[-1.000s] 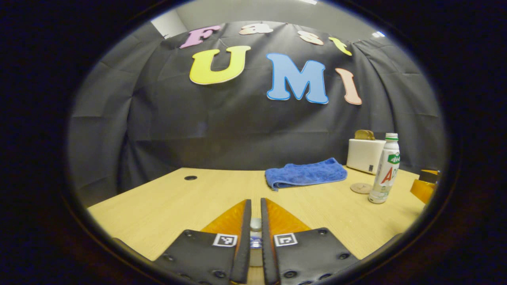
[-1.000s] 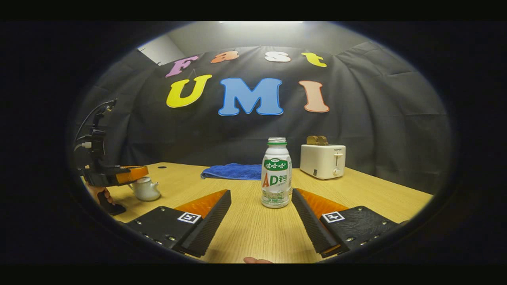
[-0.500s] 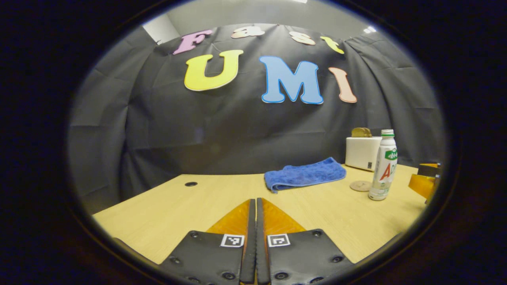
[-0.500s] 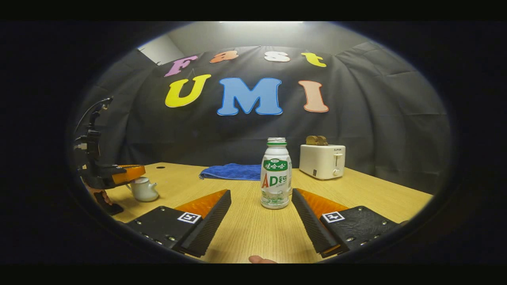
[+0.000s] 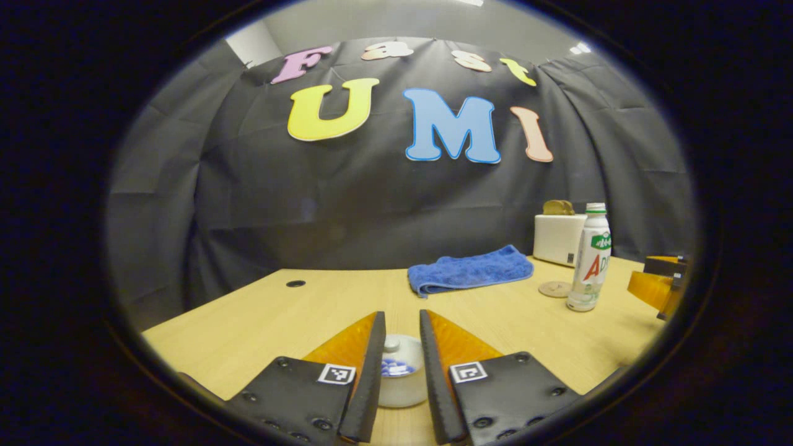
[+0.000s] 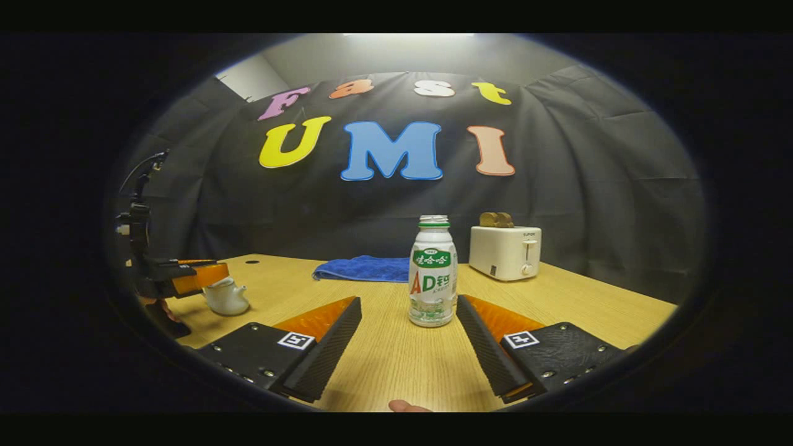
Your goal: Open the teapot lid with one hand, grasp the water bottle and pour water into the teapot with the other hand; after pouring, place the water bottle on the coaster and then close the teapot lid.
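The white teapot's lid [image 5: 396, 367], with its small knob, lies between the parted fingers of my left gripper [image 5: 401, 314], which stand either side of it without touching the knob. In the right gripper view the teapot [image 6: 226, 297] stands at the far left, with the left gripper [image 6: 214, 274] low over its top. The white water bottle [image 6: 432, 275], with a green label, stands upright just beyond the tips of my right gripper [image 6: 409, 302], which is wide open. The bottle [image 5: 590, 260] stands next to a round coaster [image 5: 554, 288].
A blue towel [image 5: 471, 271] lies at the back of the wooden table [image 6: 588, 310]. A white toaster [image 6: 505, 251] holding bread stands behind the bottle. A cable hole [image 5: 295, 284] marks the table's far left. A person's fingertip [image 6: 403, 407] shows at the bottom edge.
The left gripper's fingers were pressed together half a second ago; now they have parted and dropped lower around the teapot lid. The right gripper and the bottle have stayed put.
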Demonstrator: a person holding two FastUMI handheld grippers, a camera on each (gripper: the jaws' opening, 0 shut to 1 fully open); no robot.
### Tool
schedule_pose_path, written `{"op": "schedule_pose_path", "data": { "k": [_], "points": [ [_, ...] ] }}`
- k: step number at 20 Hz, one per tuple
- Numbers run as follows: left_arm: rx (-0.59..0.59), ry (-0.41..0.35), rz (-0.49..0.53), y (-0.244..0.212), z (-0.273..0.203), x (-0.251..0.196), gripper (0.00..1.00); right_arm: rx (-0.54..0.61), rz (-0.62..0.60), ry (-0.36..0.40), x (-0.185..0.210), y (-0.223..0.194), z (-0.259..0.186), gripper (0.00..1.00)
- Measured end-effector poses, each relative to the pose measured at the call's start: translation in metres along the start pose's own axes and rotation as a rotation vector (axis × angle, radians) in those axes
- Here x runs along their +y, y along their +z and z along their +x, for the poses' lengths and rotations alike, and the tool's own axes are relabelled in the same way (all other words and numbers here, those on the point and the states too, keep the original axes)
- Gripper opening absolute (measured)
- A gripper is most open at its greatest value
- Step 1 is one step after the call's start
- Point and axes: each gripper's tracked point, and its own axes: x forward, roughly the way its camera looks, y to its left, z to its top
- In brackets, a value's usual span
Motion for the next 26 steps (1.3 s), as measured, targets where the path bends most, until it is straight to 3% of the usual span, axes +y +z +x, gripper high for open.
{"op": "schedule_pose_path", "data": {
  "k": [2, 3, 4, 8, 11, 13, 18, 20, 22, 25, 26],
  "points": [
    [0.012, 0.001, 0.009, -0.002, 0.004, 0.001, 0.19, -0.001, -0.001, 0.002, 0.001, 0.0, 0.001, 0.95],
    [0.008, 0.019, 0.032, 0.001, 0.005, 0.003, 0.18, 0.0, 0.0, 0.002, 0.001, 0.001, 0.001, 0.95],
    [0.01, 0.024, 0.054, 0.001, 0.006, 0.002, 0.08, -0.001, -0.001, 0.002, 0.001, 0.0, 0.001, 0.95],
    [-0.004, 0.003, 0.067, 0.004, 0.009, 0.0, 0.1, -0.002, -0.001, 0.002, 0.001, 0.001, 0.0, 0.95],
    [-0.073, 0.0, 0.08, 0.031, 0.0, -0.002, 0.06, -0.001, -0.003, 0.01, 0.002, 0.001, 0.001, 0.95],
    [-0.119, -0.001, 0.075, 0.059, -0.017, 0.002, 0.1, -0.001, 0.023, 0.018, 0.0, 0.004, 0.0, 0.95],
    [-0.009, 0.001, 0.074, 0.016, -0.004, 0.003, 0.07, -0.032, 0.025, 0.025, 0.001, 0.011, -0.002, 0.95],
    [-0.009, -0.007, 0.076, 0.011, -0.003, 0.0, 0.26, -0.03, 0.031, 0.032, 0.002, 0.01, -0.001, 0.95],
    [0.019, -0.012, 0.092, 0.0, 0.003, -0.004, 0.75, -0.025, 0.035, 0.038, 0.003, 0.009, -0.002, 0.95],
    [0.048, 0.002, 0.067, -0.004, 0.011, 0.002, 0.94, -0.016, 0.035, 0.046, 0.005, 0.006, -0.002, 0.95],
    [0.049, 0.0, 0.034, -0.005, 0.011, 0.002, 0.92, -0.012, 0.032, 0.044, 0.003, 0.005, -0.002, 0.95]
  ]
}}
